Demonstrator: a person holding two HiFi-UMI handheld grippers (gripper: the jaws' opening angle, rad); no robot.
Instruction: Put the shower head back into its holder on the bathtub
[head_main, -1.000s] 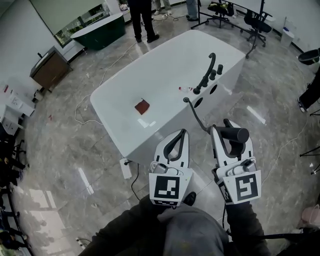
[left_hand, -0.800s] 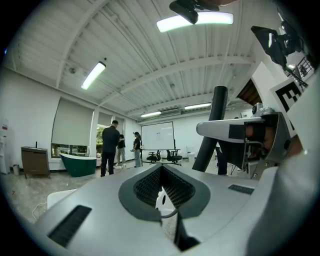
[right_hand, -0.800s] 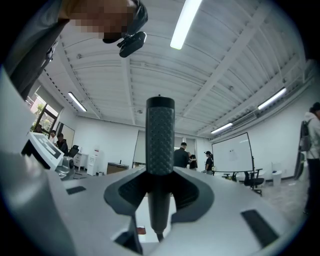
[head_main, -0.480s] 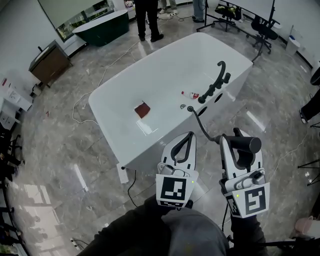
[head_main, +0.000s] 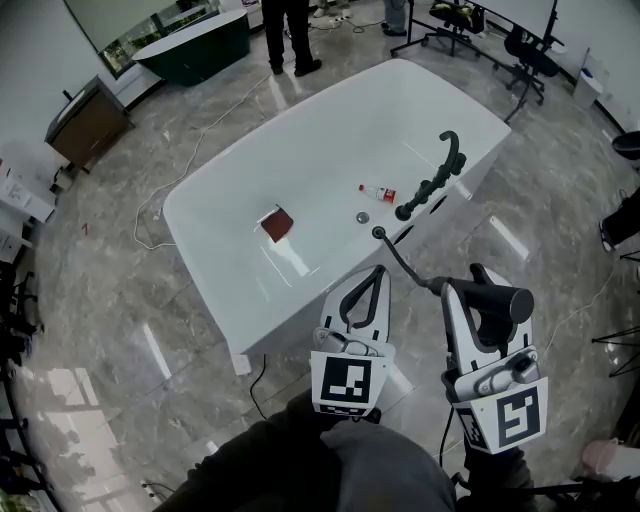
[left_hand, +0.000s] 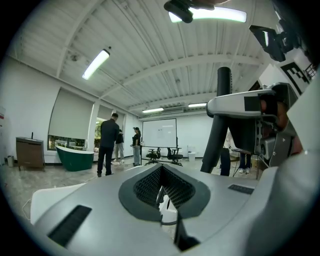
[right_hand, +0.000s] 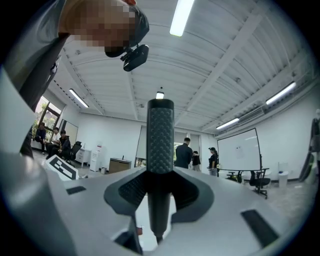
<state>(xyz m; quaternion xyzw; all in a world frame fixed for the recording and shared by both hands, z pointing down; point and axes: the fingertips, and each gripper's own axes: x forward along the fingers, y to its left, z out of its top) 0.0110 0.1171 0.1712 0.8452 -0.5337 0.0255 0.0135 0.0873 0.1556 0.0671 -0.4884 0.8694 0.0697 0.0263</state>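
The white bathtub (head_main: 230, 270) lies ahead, with a black tap set (head_main: 432, 183) along its right rim. A black hose (head_main: 400, 262) runs from that rim to the black shower head (head_main: 492, 300). My right gripper (head_main: 470, 285) is shut on the head's handle (right_hand: 160, 160), which stands upright between the jaws. To its left my left gripper (head_main: 375, 272) is shut and holds nothing; its pads (left_hand: 161, 192) meet. Both grippers hover over the floor just short of the tub's near corner.
Inside the tub are a red square (head_main: 277, 224), a small bottle (head_main: 378, 192) and the drain (head_main: 362, 217). A cable (head_main: 150, 215) trails on the marble floor at left. People (head_main: 285, 35), a green tub (head_main: 190, 45), a cabinet (head_main: 85, 120) and office chairs (head_main: 530, 50) stand beyond.
Both grippers have come closer to the tub's near rim, and the tub now sits lower and nearer in the head view. The right gripper still holds the shower head.
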